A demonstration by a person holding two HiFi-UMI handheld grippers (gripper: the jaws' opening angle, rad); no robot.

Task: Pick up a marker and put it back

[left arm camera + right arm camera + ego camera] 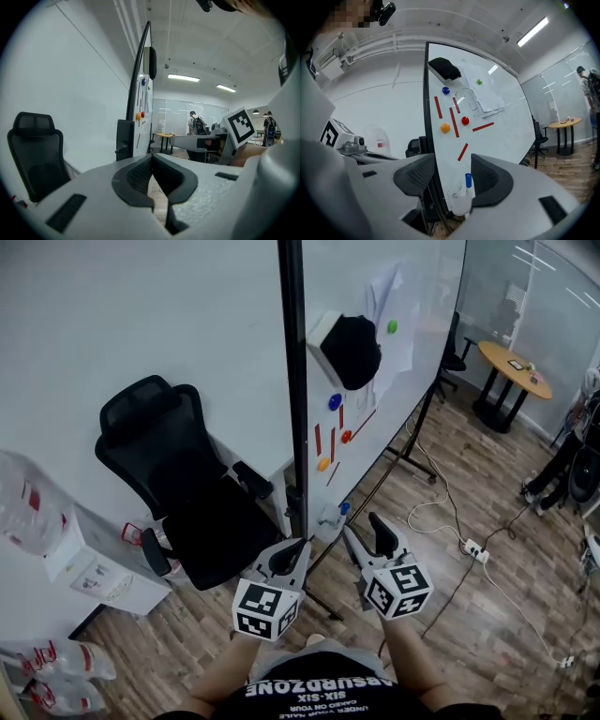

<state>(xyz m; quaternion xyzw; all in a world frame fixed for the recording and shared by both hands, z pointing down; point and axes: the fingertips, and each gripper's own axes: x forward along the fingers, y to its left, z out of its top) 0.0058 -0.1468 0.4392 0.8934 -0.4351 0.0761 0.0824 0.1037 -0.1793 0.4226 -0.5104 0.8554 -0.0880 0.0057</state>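
Chair: a black office chair (178, 484) stands left of the whiteboard's post, apart from both grippers.
Left gripper: the left gripper (151, 159) is held low just beside the post, with its fingers clenched tip to tip on nothing.
Whiteboard: the whiteboard (398, 404) is seen almost edge-on and carries red strips, coloured magnets and a black eraser (352, 351).
Marker: the blue-capped marker (468, 179) stands upright in a white holder (459, 206) at the board's lower edge. Nothing touches it.
Right gripper: the right gripper (453, 161) has its fingers released and spread wide. The marker is framed between them but lies ahead, out of contact.
Stage: this looks like the approach, with the pick not yet made.
Risk: the marker sits close against the board, so a finger could strike the board or the holder's rim before closing. That would probably tip the marker out onto the floor.
Risk: a grip on the cap alone may pull the cap off and leave the body in the holder.
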